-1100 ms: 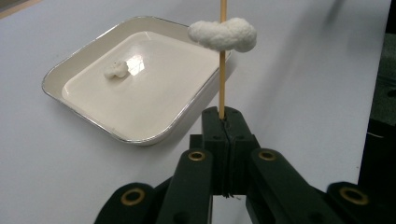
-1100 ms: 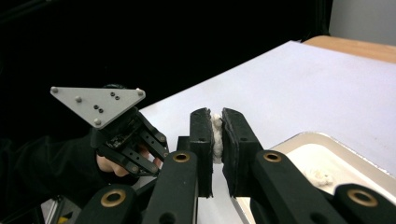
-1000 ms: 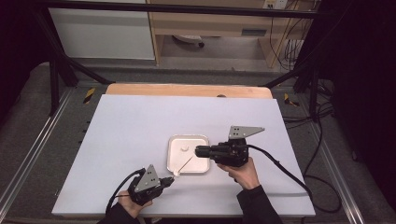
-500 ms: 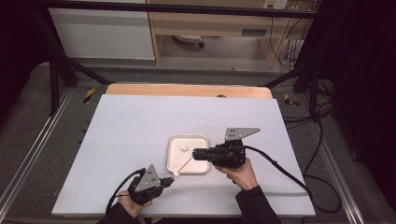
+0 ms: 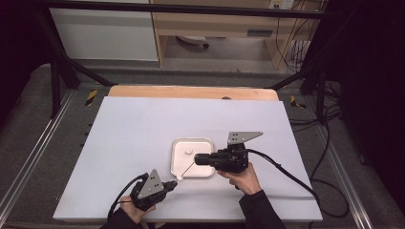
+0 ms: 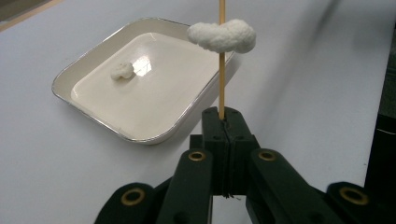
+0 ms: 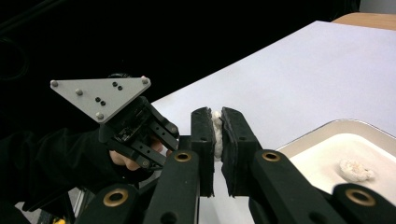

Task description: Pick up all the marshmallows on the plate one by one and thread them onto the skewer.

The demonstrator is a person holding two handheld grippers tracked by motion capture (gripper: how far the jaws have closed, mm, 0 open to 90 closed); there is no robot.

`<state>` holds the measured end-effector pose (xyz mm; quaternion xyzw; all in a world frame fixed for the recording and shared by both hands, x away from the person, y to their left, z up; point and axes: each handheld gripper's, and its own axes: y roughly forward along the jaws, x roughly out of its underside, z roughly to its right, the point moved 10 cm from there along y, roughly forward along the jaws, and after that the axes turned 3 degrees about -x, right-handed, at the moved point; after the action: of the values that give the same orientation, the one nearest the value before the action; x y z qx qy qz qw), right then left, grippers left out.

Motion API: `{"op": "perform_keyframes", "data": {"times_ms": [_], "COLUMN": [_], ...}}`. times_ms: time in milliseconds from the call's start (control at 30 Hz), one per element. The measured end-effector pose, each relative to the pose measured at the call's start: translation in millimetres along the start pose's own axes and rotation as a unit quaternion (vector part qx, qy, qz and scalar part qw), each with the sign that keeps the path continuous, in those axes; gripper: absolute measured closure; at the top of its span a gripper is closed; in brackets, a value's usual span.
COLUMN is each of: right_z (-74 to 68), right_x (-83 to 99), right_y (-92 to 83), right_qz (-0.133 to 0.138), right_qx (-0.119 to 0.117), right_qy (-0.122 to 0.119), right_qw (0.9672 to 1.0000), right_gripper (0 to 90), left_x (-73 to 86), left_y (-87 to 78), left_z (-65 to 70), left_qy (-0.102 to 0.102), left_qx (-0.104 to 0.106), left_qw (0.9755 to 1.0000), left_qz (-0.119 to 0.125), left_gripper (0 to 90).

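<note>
My left gripper [image 5: 174,183] [image 6: 222,116] is at the table's near edge, shut on the base of a thin wooden skewer [image 6: 222,79]. A white puffy piece [image 6: 223,36] [image 5: 180,176] is threaded on the skewer, which slants up [image 5: 187,168] to my right gripper [image 5: 197,159] [image 7: 217,126]. That gripper lies level over a cream tray [image 5: 192,140] [image 6: 60,81] [image 7: 327,128], shut on a second white puffy piece [image 7: 216,133]. I cannot tell whether the skewer's tip touches that piece. A third white piece [image 5: 189,150] [image 6: 122,71] [image 7: 356,170] lies in the tray.
The white table top [image 5: 143,133] has a wooden strip [image 5: 191,91] along its far edge. A black cable [image 5: 286,174] trails from the right gripper across the table's right side. Metal rails [image 5: 28,162] run along both sides of the table.
The right gripper has shifted slightly left and toward the near edge, closer to the skewer's upper end. The left gripper has stayed in place.
</note>
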<state>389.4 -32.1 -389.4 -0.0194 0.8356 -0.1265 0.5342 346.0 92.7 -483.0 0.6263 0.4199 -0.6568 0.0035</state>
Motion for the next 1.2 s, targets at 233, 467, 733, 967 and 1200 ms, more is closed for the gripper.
{"op": "perform_keyframes", "data": {"times_ms": [233,467,733,967,1200], "right_z": [0.6,0.2,0.0,-1.1,-1.7], "right_x": [0.9,1.5,4.0,3.7,4.3], "right_y": [3.3,3.7,4.9,6.0,8.4], "right_qz": [0.008,0.010,0.008,0.014,0.020], "right_qx": [-0.002,0.002,0.003,0.001,0.000], "right_qy": [0.005,0.001,0.002,0.001,0.000], "right_qw": [1.0000,0.9999,1.0000,0.9999,0.9998], "right_gripper": [84.6,84.4,84.2,84.2,84.1], "left_x": [-1.4,-4.1,-4.2,-5.8,-6.6], "left_y": [-0.7,-0.5,0.5,1.8,2.6], "left_z": [0.2,2.0,2.0,2.9,3.3], "left_qy": [-0.005,-0.014,-0.021,-0.028,-0.032], "left_qx": [-0.004,-0.001,-0.004,-0.004,-0.006], "left_qw": [1.0000,0.9998,0.9997,0.9995,0.9994], "left_qz": [0.005,0.010,0.007,0.009,0.010], "left_gripper": [89.1,89.2,89.2,89.2,89.2]}}
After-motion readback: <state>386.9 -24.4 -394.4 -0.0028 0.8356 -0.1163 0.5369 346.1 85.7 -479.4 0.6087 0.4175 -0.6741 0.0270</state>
